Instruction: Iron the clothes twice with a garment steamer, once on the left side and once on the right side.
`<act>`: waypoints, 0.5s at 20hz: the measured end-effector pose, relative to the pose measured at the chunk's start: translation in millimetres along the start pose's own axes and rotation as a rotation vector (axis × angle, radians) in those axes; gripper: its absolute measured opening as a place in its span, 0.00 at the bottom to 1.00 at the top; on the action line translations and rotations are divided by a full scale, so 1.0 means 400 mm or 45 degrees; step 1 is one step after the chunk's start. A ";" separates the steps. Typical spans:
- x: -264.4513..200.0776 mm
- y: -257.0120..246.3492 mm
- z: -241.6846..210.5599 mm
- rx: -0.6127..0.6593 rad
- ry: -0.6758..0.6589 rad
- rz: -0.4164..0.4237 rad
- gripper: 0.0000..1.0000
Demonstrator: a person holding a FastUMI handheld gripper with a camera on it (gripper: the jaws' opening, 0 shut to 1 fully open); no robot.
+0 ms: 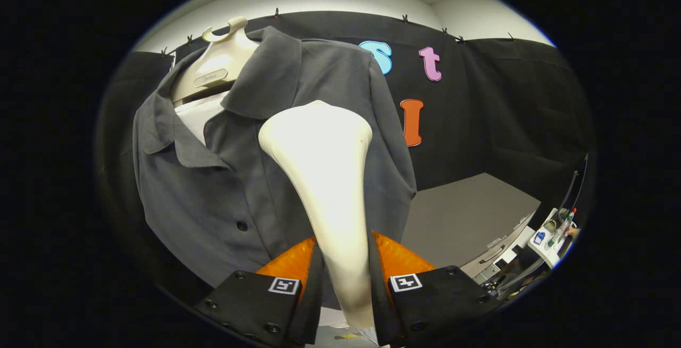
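Note:
A dark grey button-up shirt (pixel 223 177) hangs on a cream hanger stand (pixel 218 66), with a white layer showing at the open collar. My gripper (pixel 345 271) is shut on the handle of a cream garment steamer (pixel 324 172). The steamer rises from between my fingers, and its wide head sits in front of the shirt's chest on the right-hand panel, just below the collar. Whether the head touches the cloth I cannot tell. The steamer hides part of the shirt's front.
A grey table top (pixel 463 215) lies to the right of the shirt. Beyond its right edge stand some devices and cables (pixel 553 233). Black cloth walls close off the back and both sides.

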State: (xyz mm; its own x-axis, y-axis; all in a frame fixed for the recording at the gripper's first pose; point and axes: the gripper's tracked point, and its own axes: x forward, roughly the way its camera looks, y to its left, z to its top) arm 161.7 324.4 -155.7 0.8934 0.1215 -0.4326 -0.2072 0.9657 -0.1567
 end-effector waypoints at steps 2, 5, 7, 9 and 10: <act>0.005 -0.011 -0.030 -0.001 0.030 -0.010 0.48; 0.011 -0.029 -0.079 -0.003 0.073 -0.021 0.48; 0.016 -0.031 -0.115 -0.001 0.102 -0.022 0.48; 0.016 -0.034 -0.154 0.000 0.128 -0.027 0.48; 0.018 -0.033 -0.174 -0.004 0.142 -0.026 0.48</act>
State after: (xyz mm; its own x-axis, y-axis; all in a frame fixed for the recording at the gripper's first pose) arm 143.0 296.7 -218.5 0.8473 0.0753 -0.5257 -0.1908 0.9670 -0.1689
